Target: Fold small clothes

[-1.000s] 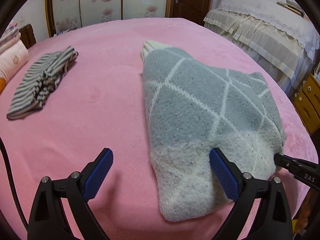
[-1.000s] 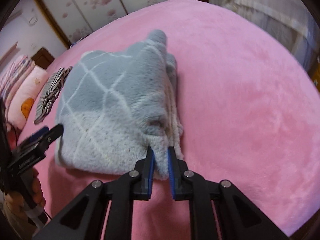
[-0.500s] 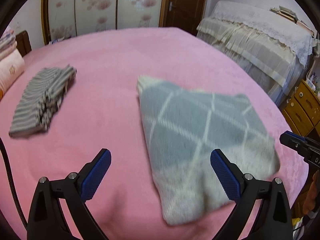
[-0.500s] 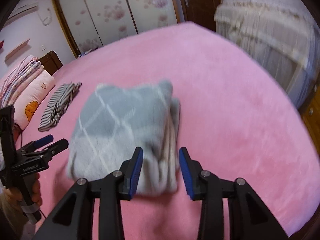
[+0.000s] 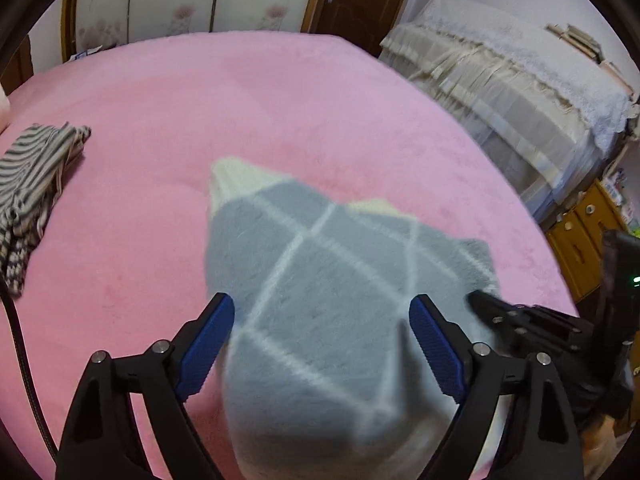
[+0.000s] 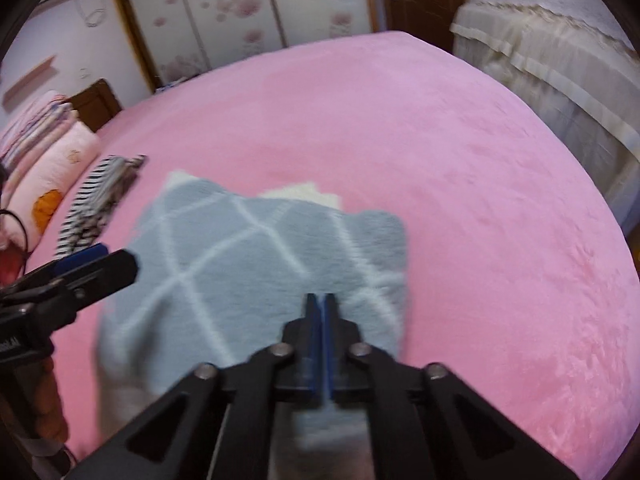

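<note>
Left fingers point(image 5: 222, 344) (closing) straddle the sweater point(image 5: 320, 300); right fingers point(image 6: 320, 320) pinched above it.

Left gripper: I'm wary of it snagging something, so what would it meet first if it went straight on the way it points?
Probably the grey fuzzy garment, which lies between the closing left gripper jaws; depth is unclear.

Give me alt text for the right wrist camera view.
The right gripper, jaws shut and empty, hangs over a folded fluffy grey sweater with white diamond lines on a pink plush bedspread. The left gripper pokes in at left, beside a striped folded garment.
</note>
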`<state>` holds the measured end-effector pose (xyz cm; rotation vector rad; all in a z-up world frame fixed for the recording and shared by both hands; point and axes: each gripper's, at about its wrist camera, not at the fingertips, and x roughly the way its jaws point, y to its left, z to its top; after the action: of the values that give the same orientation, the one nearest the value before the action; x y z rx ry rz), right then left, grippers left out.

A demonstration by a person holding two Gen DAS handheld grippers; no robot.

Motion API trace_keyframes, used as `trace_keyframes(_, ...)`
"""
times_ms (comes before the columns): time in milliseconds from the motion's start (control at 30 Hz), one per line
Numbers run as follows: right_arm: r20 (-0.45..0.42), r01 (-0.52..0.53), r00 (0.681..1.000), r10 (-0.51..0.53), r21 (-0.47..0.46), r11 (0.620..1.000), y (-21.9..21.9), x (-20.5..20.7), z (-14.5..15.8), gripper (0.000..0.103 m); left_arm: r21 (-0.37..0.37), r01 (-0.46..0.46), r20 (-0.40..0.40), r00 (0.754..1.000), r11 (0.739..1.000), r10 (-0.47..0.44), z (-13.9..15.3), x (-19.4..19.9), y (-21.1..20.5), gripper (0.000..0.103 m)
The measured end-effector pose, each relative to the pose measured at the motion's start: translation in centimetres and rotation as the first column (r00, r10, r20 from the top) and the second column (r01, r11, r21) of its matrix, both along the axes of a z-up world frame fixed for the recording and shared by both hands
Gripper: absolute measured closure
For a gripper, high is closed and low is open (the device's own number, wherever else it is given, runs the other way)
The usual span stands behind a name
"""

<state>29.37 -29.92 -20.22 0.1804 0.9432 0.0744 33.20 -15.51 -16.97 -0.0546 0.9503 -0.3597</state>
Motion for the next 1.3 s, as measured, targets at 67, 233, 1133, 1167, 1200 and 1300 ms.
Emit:
trace_keyframes(67,0.011,0.001,1.0,-0.001,0.008,1.0,-0.5,-0.3,-0.5,0.103,0.029,0.0,0.009,1.0,1.0,0.0,-1.1,0.0,0.1,0.014)
trace_keyframes(233,0.055,-0.002,0.999,0.003,-0.018,1.0,-0.3,-1.2,-0.9,0.103,-0.009,-0.002,0.018,1.0,1.0,0.002,-2.3,-0.3,1.1,0.012)
trace_keyframes(1133,0.082,-0.065,0.995,0.065,-0.008,0.998,0.0,-6.3,7.9,0.083,0.026,-0.037,0.053,0.998,0.999,0.036,7.9,-5.4,3.4,0.008)
trace_keyframes(1167,0.085,-0.064,0.994,0.064,-0.001,0.998,0.0,-6.6,8.3,0.083,0.038,-0.035,0.061,0.998,0.999,0.032,8.4,-5.8,3.2,0.008)
trace_keyframes(1200,0.087,-0.062,0.994,0.061,-0.002,0.998,-0.1,-6.8,8.6,0.083,0.042,-0.032,0.065,0.997,0.999,0.029,8.8,-6.2,3.2,0.008)
trace_keyframes(1300,0.097,-0.044,0.994,0.046,-0.015,0.999,-0.2,-7.7,9.5,0.083,0.041,-0.019,0.064,0.998,0.999,0.016,9.7,-7.3,3.1,0.008)
